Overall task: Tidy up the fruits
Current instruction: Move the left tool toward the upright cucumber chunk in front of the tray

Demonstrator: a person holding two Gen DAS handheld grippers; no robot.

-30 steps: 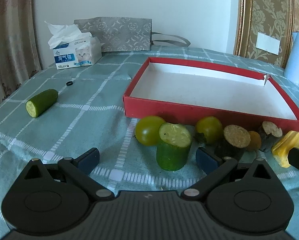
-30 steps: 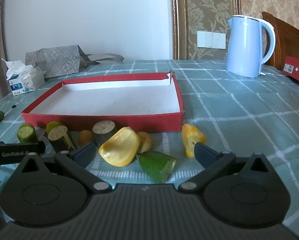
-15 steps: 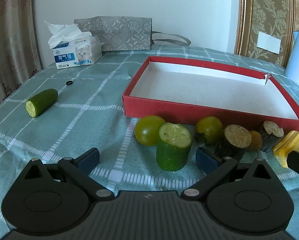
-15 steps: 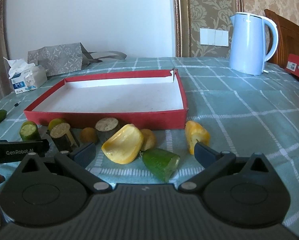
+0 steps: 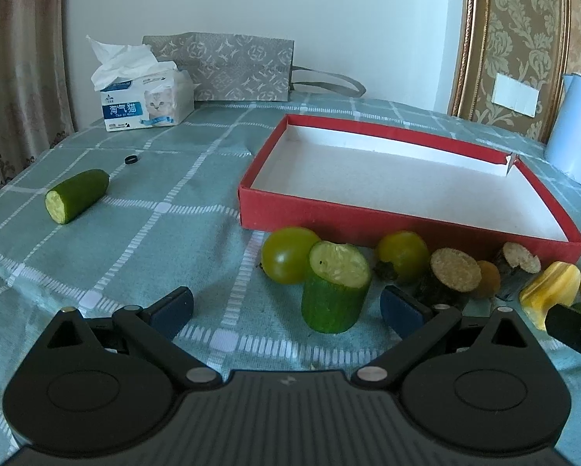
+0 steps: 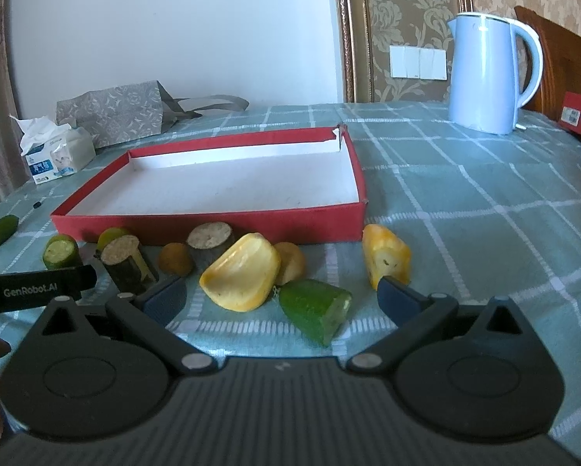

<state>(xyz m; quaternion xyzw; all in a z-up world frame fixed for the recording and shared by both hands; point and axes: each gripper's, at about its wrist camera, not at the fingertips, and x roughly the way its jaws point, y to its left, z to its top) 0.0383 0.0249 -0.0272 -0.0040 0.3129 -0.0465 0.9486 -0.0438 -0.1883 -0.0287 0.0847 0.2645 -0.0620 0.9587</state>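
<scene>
Checked tablecloth point(image 5: 142, 240) carries the red box point(image 5: 368, 221); before it, fruit pieces; both my left gripper point(image 5: 286, 306) and right gripper point(image 6: 280, 295) gape wide, holding nothing.

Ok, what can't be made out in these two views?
- Left wrist view: the kettle and the yellow pieces are cut by the right edge; the right tool's black tip hides the green wedge.
- Right wrist view: the second green tomato sits mostly behind the cut log.
- Tissue box print: too small to read.
- The tray hides the cloth behind its front wall.
</scene>
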